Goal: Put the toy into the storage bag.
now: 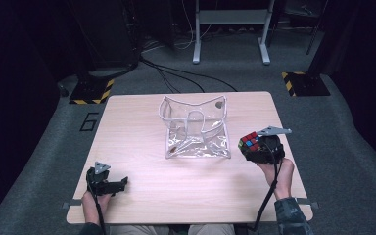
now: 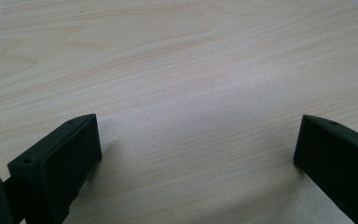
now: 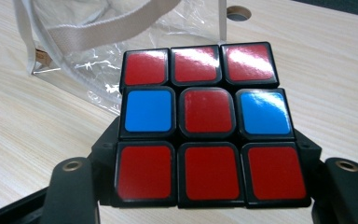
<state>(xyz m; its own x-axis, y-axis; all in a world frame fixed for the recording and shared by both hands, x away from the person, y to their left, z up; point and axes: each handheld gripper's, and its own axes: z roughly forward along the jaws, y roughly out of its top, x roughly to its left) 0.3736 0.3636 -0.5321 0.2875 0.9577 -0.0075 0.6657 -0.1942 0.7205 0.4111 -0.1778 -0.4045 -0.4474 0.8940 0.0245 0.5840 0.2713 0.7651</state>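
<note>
A puzzle cube [image 3: 207, 123] with a mostly red face and two blue tiles sits between the jaws of my right gripper [image 3: 207, 186], which is shut on it. In the high view the cube [image 1: 250, 140] is lifted off the table at the right, just right of a clear plastic bag [image 1: 194, 127] with white trim and a strap. The bag [image 3: 98, 42] stands open-topped beyond the cube. My left gripper [image 1: 108, 185] rests low at the table's front left. Its jaws stand wide apart over bare wood [image 2: 196, 93], with nothing between them.
The wooden table [image 1: 142, 122] has a small round hole [image 3: 238, 13] in its top near the bag's far right corner. Beyond the table are cables, a white stand's legs [image 1: 230, 34] and yellow-black striped floor bases [image 1: 92, 92].
</note>
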